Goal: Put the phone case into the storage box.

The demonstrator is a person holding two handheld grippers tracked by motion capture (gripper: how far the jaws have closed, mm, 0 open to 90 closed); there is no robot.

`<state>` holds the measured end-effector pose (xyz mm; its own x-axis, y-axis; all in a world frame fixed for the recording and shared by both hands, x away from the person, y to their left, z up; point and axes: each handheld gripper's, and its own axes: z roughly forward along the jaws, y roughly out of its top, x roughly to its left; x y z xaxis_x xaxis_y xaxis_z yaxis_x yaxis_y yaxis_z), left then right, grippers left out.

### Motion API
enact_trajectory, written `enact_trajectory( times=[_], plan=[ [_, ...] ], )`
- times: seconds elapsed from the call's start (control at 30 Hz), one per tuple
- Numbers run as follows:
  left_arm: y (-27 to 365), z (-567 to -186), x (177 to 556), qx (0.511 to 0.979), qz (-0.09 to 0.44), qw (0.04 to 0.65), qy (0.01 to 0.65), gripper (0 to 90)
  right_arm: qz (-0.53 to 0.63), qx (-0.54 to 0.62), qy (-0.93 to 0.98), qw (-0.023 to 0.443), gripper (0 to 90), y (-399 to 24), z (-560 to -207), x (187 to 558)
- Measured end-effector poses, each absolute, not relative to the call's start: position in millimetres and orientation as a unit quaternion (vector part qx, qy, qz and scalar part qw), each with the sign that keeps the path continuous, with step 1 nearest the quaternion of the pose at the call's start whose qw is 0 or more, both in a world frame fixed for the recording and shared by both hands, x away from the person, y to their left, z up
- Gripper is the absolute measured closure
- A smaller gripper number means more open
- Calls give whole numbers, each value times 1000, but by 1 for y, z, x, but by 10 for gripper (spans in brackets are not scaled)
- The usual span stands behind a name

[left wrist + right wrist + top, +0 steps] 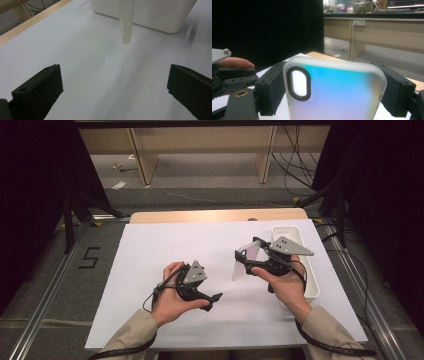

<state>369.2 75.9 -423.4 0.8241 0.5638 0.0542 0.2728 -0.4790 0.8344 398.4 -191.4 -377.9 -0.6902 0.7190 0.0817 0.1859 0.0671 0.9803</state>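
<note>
High view findings: a translucent phone case (245,262) is held clear of the counter (150,270) by the right tongs (248,261), just beside the white bin (311,270) at the counter's right edge. The case is carried upright, its lower end hanging above the white surface and touching nothing else.

Right gripper view: the case (337,92) is seen clamped across its width, one black jaw pressed against each long edge, with the oval camera cutout (298,83) toward the left jaw. The grip appears square and secure.

Left gripper view: the jaws of the left tongs (113,87) are spread wide with nothing between them; the case (126,22) is seen edge-on ahead, in front of the bin (160,15). In the high view the left tongs (218,297) are held low over the counter, well apart from the case.

Assessment: the pick-up is judged complete, the case being lifted and under control. Left to do, as far as can be judged, is its placement or a handover. Which of these is intended cannot be determined.
</note>
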Motion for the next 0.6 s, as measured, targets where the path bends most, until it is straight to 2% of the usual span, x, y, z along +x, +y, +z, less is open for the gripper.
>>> enact_trajectory(
  times=[0.6],
  plan=[
    [98, -424, 367, 839, 174, 444, 263, 0, 597, 335, 689, 236, 190, -203, -372, 401]
  ],
)
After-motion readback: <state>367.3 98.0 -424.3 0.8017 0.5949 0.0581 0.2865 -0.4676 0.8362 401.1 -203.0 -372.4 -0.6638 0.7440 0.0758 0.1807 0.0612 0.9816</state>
